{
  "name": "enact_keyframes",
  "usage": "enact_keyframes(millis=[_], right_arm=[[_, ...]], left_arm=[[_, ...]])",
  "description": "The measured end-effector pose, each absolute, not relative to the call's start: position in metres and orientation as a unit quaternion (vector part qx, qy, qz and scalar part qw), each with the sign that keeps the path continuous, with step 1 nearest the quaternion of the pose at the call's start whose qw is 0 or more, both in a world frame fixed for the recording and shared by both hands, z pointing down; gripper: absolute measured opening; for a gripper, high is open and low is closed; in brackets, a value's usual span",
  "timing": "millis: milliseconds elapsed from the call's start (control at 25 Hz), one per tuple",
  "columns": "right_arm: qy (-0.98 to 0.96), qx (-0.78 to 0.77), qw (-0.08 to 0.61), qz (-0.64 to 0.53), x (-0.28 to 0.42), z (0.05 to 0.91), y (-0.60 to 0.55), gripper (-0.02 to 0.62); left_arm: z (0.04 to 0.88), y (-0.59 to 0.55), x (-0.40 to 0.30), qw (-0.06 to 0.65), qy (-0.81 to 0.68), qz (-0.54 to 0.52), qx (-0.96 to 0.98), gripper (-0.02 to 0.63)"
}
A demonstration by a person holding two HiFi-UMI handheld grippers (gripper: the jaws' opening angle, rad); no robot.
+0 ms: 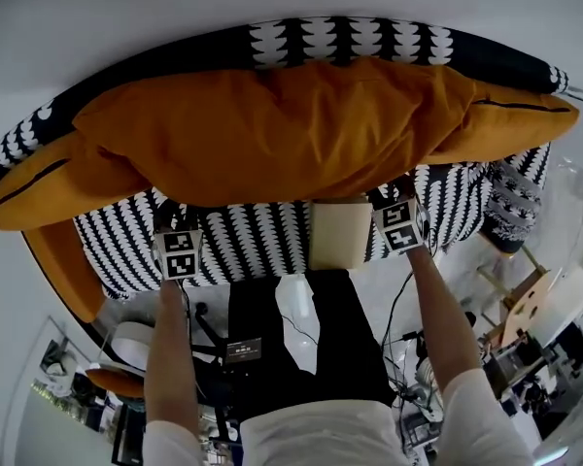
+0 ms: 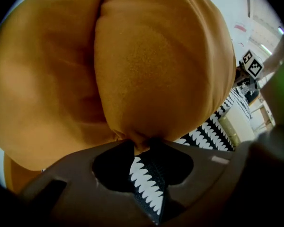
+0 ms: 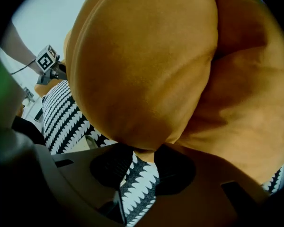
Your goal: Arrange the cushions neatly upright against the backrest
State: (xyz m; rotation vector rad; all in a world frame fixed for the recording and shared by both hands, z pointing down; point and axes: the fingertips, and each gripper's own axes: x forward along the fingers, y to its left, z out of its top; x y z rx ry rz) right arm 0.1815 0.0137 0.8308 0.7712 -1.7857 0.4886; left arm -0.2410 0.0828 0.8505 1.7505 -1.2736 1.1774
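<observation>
The long orange fabric cushion lies sideways across the black-and-white patterned sofa. The left hand-held gripper and right hand-held gripper each pinch its near edge, both just as close.

Big orange cushion sprawls across nearly the whole sofa and overhangs both ends, so the backrest is reachable only over or under it. There's an open strip of patterned seat along the front edge, broken by a beige block just beside the right gripper. Seat is free either side of the left gripper. Both sets of jaws are pinched on cushion edge, with its bulk right above. Person's legs crowd mid-front.
</observation>
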Motion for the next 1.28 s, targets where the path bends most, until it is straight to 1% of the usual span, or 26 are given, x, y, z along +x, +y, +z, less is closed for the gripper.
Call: enact_keyframes(millis=[120,200,360,520,720,840,1000,1040,1120,1160,1280], right_arm=[[-0.750,0.339,0.538,0.185,0.169,0.825,0.011,0.096],[-0.755,0.344,0.530,0.176,0.154,0.820,0.006,0.074],[-0.766,0.369,0.497,0.175,0.128,0.805,-0.008,0.057],[-0.775,0.393,0.464,0.174,0.112,0.806,-0.027,0.054],[-0.778,0.379,0.473,0.166,0.118,0.834,-0.038,0.054],[-0.780,0.366,0.482,0.162,0.136,0.847,-0.033,0.060],[-0.774,0.353,0.497,0.169,0.152,0.854,-0.013,0.077],[-0.770,0.352,0.503,0.172,0.156,0.854,-0.008,0.093],[-0.760,0.360,0.513,0.175,0.168,0.847,-0.004,0.153],[-0.753,0.369,0.515,0.178,0.177,0.841,-0.002,0.166],[-0.744,0.397,0.502,0.193,0.193,0.812,0.007,0.167]], left_arm=[[0.851,0.075,-0.234,0.328,-0.478,0.453,0.677,0.092],[0.848,0.070,-0.231,0.328,-0.484,0.450,0.675,0.081],[0.841,0.058,-0.206,0.325,-0.507,0.428,0.674,0.046],[0.837,0.043,-0.188,0.319,-0.532,0.403,0.673,0.032],[0.873,0.035,-0.194,0.300,-0.510,0.436,0.678,0.031],[0.887,0.037,-0.205,0.291,-0.492,0.462,0.678,0.032],[0.891,0.065,-0.225,0.302,-0.497,0.484,0.654,0.052],[0.890,0.072,-0.231,0.307,-0.501,0.487,0.646,0.063],[0.882,0.082,-0.242,0.319,-0.515,0.488,0.628,0.086],[0.875,0.086,-0.246,0.324,-0.525,0.486,0.619,0.087],[0.850,0.100,-0.254,0.343,-0.548,0.469,0.602,0.087]])
